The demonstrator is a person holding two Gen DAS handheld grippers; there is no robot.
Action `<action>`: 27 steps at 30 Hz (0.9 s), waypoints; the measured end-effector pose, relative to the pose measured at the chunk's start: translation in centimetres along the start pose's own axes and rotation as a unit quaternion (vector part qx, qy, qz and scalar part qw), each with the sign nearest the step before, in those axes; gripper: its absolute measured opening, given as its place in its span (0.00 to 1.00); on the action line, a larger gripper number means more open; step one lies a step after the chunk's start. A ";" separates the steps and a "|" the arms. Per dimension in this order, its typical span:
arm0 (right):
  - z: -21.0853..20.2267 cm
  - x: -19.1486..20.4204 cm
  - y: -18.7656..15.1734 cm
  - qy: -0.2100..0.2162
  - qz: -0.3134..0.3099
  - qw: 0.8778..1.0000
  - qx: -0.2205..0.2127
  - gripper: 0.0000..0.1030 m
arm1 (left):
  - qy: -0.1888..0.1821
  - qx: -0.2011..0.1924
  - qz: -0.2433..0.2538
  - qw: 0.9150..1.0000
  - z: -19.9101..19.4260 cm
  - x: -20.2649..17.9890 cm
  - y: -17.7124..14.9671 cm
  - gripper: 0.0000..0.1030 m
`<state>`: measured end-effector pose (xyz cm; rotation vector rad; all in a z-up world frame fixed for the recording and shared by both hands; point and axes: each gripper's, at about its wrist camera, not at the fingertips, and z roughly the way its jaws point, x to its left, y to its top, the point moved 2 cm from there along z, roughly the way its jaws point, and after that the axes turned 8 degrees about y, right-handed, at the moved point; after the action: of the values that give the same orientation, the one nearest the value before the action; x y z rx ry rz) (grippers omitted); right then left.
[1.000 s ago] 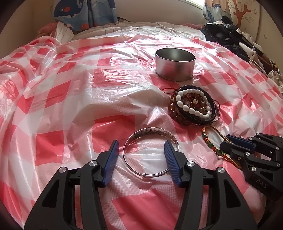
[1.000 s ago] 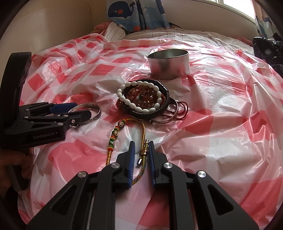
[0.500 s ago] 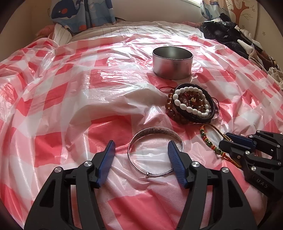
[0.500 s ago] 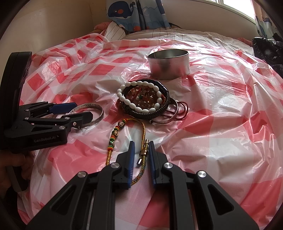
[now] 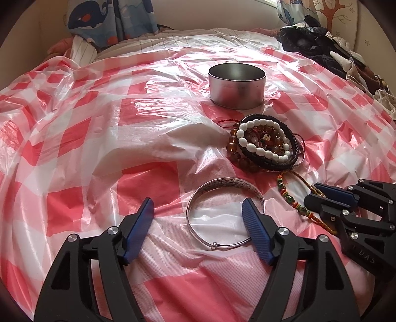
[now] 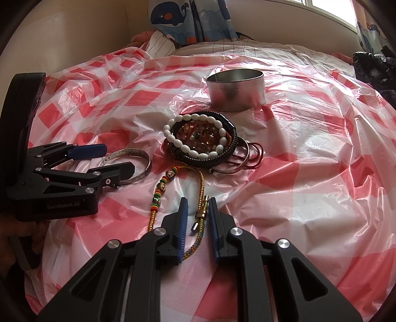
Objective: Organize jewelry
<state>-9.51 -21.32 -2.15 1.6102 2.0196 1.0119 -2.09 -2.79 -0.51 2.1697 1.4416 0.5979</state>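
Observation:
A silver bangle (image 5: pixel 224 190) lies flat on the red-checked plastic sheet. My left gripper (image 5: pixel 198 206) is open; its right blue finger touches the bangle's right side, the left finger stands well clear. It also shows in the right wrist view (image 6: pixel 116 159), where the bangle (image 6: pixel 138 154) lies at its tips. My right gripper (image 6: pixel 198 205) is open narrowly around the clasp end of a braided beaded cord bracelet (image 6: pixel 201 183), also visible in the left wrist view (image 5: pixel 288 195). A pile of bead bracelets (image 5: pixel 264 142) lies before a round metal tin (image 5: pixel 236 85).
The tin (image 6: pixel 236 90) stands upright and open beyond the pile (image 6: pixel 200 138). Thin wire bangles (image 6: pixel 247 158) stick out from the pile. Dark clothes (image 5: pixel 321 44) lie at the far right. A whale-print curtain (image 5: pixel 109 19) hangs behind the bed.
The left gripper has drawn back and to the left, so the bangle now sits towards its right finger. The right gripper has not moved.

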 end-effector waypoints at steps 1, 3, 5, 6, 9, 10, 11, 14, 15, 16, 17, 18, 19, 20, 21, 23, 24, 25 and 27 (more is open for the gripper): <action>0.0 0.0 0.0 0.000 0.000 1.000 0.000 0.17 | 0.000 0.000 0.000 1.000 0.0 0.0 0.0 0.68; 0.0 0.0 0.0 0.000 0.000 1.000 0.000 0.17 | 0.001 0.000 0.000 1.000 0.0 0.0 0.0 0.68; 0.0 0.0 0.0 0.000 0.000 1.000 0.000 0.17 | 0.001 0.000 0.001 1.000 0.0 -0.1 0.0 0.69; 0.0 0.0 0.0 0.000 0.000 1.000 0.000 0.17 | 0.001 0.000 0.001 1.000 0.0 -0.1 0.0 0.69; 0.0 0.0 0.0 0.000 0.000 1.000 0.000 0.17 | 0.001 0.000 0.001 1.000 0.0 -0.1 0.0 0.69; 0.0 0.0 0.0 0.000 0.000 1.000 0.000 0.17 | 0.001 0.000 0.001 1.000 0.0 -0.1 0.0 0.70; 0.0 0.0 0.0 0.000 0.000 1.000 0.000 0.18 | 0.001 0.000 0.001 1.000 0.0 -0.2 0.0 0.70; 0.0 0.0 0.0 0.000 0.000 1.000 0.000 0.18 | 0.003 0.001 0.004 1.000 0.1 -0.3 0.0 0.71; 0.0 0.0 0.0 0.000 0.000 1.000 0.000 0.18 | 0.003 0.001 0.005 1.000 0.1 -0.4 0.0 0.72; 0.0 0.0 0.0 0.000 0.000 1.000 0.000 0.18 | 0.004 0.001 0.006 1.000 0.2 -0.4 0.0 0.73; 0.0 0.0 0.0 0.000 0.000 1.000 0.000 0.18 | 0.005 0.001 0.007 1.000 0.2 -0.4 0.0 0.73; 0.0 0.0 0.0 0.000 0.000 1.000 0.000 0.18 | 0.004 0.001 0.006 1.000 0.2 -0.4 0.0 0.74; 0.0 0.0 0.0 0.000 0.000 1.000 0.000 0.18 | 0.003 0.002 0.004 1.000 0.2 -0.4 0.0 0.74; 0.0 0.0 0.0 0.000 0.000 1.000 0.000 0.18 | 0.001 0.002 0.004 1.000 0.2 -0.4 0.0 0.75; 0.0 0.0 0.0 -0.001 0.000 1.000 0.000 0.18 | 0.000 0.003 0.003 1.000 0.2 -0.4 0.0 0.77; 0.0 0.0 0.0 -0.001 -0.001 1.000 0.001 0.18 | -0.004 0.007 0.003 1.000 0.4 -0.4 0.0 0.79; 0.0 0.0 0.0 -0.001 -0.001 1.000 0.001 0.18 | -0.005 0.009 0.003 1.000 0.4 -0.4 0.0 0.80; 0.0 -0.1 0.0 -0.001 0.000 1.000 0.002 0.18 | -0.006 0.009 0.004 1.000 0.4 -0.5 0.0 0.80; 0.0 -0.1 0.1 -0.002 -0.001 1.000 0.002 0.18 | -0.009 0.004 0.002 1.000 0.2 -0.3 -0.1 0.79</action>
<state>-9.40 -21.42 -2.14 1.6104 2.0211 1.0054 -2.18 -3.10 -0.76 2.1799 1.4319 0.5736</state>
